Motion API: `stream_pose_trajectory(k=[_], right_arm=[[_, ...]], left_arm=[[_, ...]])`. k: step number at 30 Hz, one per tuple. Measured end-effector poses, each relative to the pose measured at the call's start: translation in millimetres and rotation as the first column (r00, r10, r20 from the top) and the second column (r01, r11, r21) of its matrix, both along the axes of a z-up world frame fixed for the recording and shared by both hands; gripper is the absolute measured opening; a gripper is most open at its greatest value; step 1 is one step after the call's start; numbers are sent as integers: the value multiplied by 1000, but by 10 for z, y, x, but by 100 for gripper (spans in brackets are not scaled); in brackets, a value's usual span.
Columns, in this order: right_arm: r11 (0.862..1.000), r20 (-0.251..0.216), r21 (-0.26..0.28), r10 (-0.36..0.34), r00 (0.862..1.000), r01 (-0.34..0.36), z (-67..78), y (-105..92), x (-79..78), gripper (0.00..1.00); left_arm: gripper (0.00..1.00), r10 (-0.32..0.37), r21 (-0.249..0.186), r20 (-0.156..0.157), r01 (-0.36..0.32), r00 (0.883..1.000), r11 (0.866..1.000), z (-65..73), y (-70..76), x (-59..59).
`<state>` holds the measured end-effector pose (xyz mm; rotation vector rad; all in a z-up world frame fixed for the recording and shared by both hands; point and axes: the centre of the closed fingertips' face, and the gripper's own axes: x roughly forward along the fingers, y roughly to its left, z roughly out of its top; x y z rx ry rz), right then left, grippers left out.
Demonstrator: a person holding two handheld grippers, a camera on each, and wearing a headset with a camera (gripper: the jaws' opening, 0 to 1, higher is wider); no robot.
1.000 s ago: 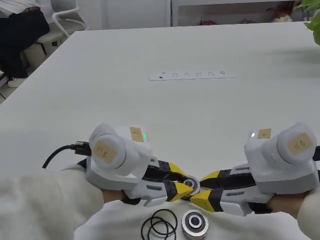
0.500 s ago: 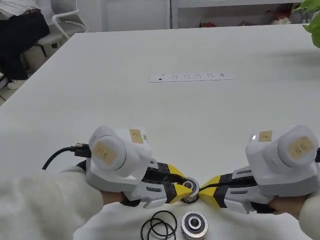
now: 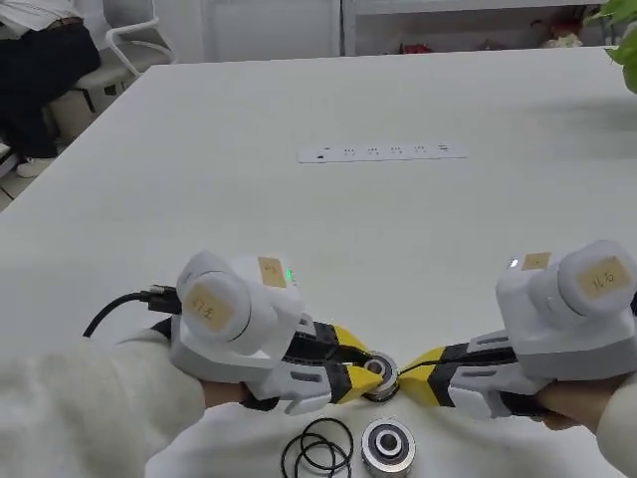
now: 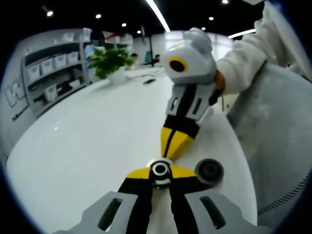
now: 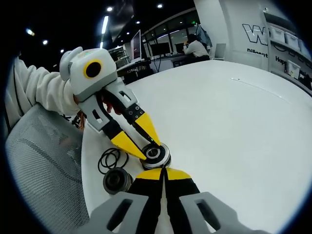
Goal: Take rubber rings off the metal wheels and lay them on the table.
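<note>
Rubber rings (image 3: 318, 446): likely soft, stretchy; best pinched at the rim. Metal wheel (image 3: 376, 369) clamped by left gripper (image 3: 364, 377); right gripper (image 3: 407, 374), jaws closed, at 3 o'clock.

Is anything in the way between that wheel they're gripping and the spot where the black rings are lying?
Nothing visible. The wheel in the left gripper sits close to the loose rings, with bare table between them. The second wheel lies beside the rings, not in the path.
</note>
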<state>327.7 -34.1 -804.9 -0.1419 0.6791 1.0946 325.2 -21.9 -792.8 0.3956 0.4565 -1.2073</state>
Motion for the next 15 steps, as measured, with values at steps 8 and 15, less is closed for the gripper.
stream_pose_trajectory(k=[8, 15], right_arm=[[996, -55, 76, -51, 997, 55, 82, 6, 35, 0], [993, -75, 97, -58, 996, 65, 105, 40, 10, 0]], left_arm=[[13, 1, -1, -1, -1, 1000, 1000, 0, -1, 4], [13, -1, -2, 1, 1, 1000, 1000, 1, -4, 7]])
